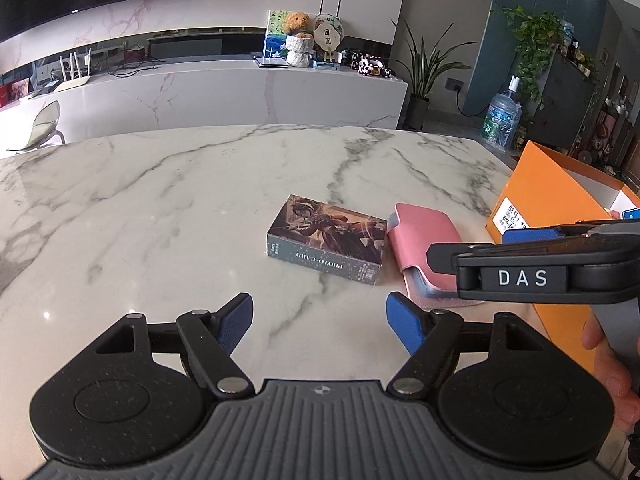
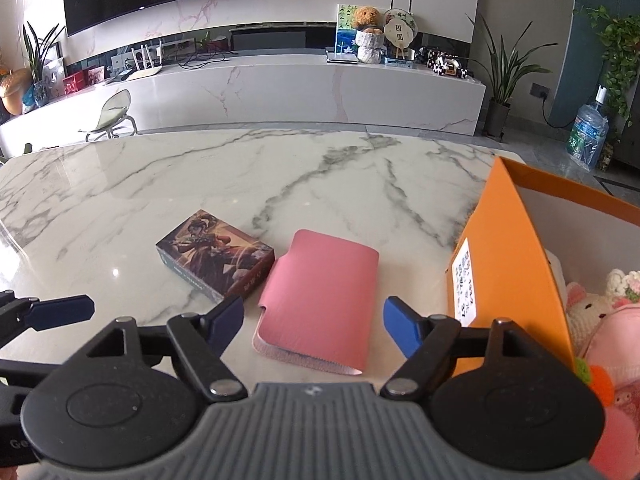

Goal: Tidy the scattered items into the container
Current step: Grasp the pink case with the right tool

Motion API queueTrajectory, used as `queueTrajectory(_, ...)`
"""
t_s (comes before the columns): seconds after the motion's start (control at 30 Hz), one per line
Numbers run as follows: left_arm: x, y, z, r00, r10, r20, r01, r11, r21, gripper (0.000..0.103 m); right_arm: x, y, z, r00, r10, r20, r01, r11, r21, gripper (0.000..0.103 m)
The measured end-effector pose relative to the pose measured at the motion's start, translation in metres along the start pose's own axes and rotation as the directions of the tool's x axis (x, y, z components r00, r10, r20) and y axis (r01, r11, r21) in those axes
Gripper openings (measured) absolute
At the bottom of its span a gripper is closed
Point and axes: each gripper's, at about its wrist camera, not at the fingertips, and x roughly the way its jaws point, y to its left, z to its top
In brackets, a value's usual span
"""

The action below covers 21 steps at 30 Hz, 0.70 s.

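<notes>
Pink pouch (image 2: 320, 300) beside card box (image 2: 216, 254) (touching)

A: What is on the table (image 2: 200, 176) near me?

B: I see a card box (image 2: 216, 254) lying flat. A soft pouch (image 2: 320, 300) lies just to its right, very close to it.

A: And the big open box (image 2: 508, 264)?

B: It stands on the table to the right of the pouch. Soft toys (image 2: 600, 320) sit inside it.

A: What is behind the table?

B: A long counter (image 2: 320, 84), well apart from it. A teddy bear (image 2: 366, 16) sits on top of it.
</notes>
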Motion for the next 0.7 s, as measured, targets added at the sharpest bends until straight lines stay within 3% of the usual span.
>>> queueTrajectory(0.13,0.016,-0.002,0.01,1.0,0.004,0.001,-0.004,0.999,0.034,0.088,0.01,-0.009,0.001,1.0,0.011,0.003,-0.011,0.999,0.04,0.082)
queueTrajectory(0.37,0.038,-0.014,0.019,0.999,0.042,-0.012,-0.039,0.98,0.195,0.09,0.026,-0.02,0.001,0.999,0.042,-0.002,-0.042,0.995,0.087,0.081)
queueTrajectory(0.7,0.064,-0.021,0.021,0.999,0.04,-0.03,-0.03,0.959,0.283,0.09,0.049,-0.025,-0.001,0.995,0.098,-0.029,-0.093,0.988,0.126,0.082)
